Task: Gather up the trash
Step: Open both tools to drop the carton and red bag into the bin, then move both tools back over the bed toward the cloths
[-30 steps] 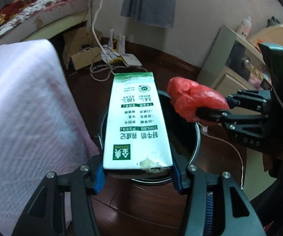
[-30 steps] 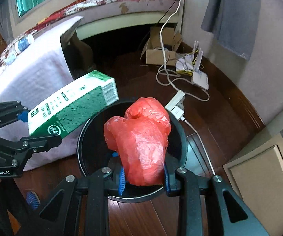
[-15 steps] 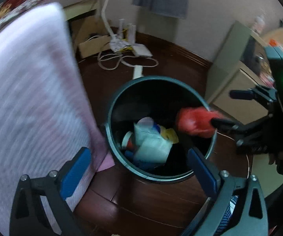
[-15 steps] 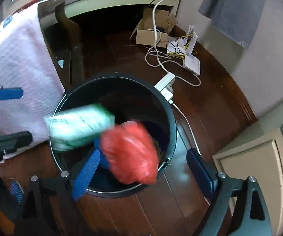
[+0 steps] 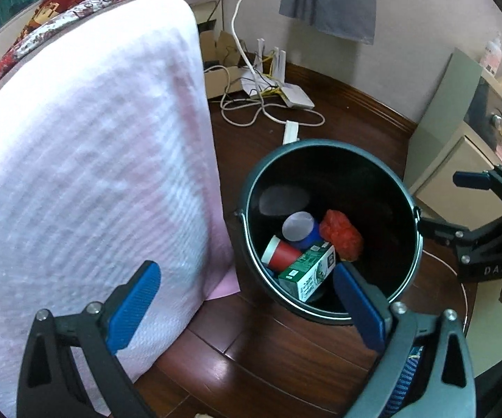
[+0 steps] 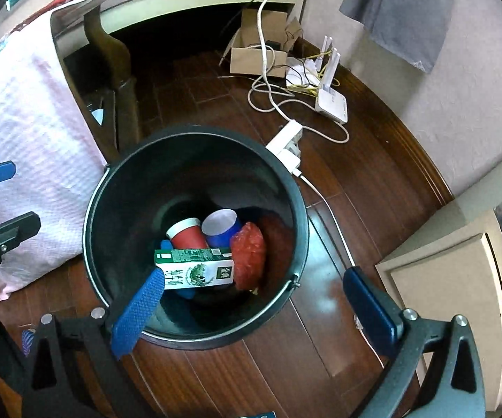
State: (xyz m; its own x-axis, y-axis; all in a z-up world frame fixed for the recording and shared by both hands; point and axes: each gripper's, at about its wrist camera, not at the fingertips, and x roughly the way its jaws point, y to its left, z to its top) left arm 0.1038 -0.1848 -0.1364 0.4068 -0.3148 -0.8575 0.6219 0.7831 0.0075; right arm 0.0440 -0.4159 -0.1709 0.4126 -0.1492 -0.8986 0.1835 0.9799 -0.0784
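Down the left wrist view, the left gripper (image 5: 247,308) hangs with its blue pads spread wide and nothing between them, above the near rim of a black bin (image 5: 327,146) standing on the dark wood floor (image 5: 268,348). At the bottom of the bin lie a green and white carton (image 5: 306,273), a crumpled red bag (image 5: 341,235) just beside it, a red cup (image 5: 280,252) and a blue cup (image 5: 299,228). A pink and white cloth (image 5: 87,160) drapes down just left of the bin. The right gripper (image 5: 460,202) shows at the right edge, its fingers also apart and empty.

From the right wrist view, the right gripper (image 6: 254,304) is likewise wide open over the bin (image 6: 195,132). The carton (image 6: 195,270) lies on its side, touching the red bag (image 6: 249,256) on its right, with the red cup (image 6: 186,233) and blue cup (image 6: 221,228) behind. A white power strip (image 6: 286,139) and cables lie on the floor (image 6: 355,181) beyond the bin, near a router (image 6: 331,99).
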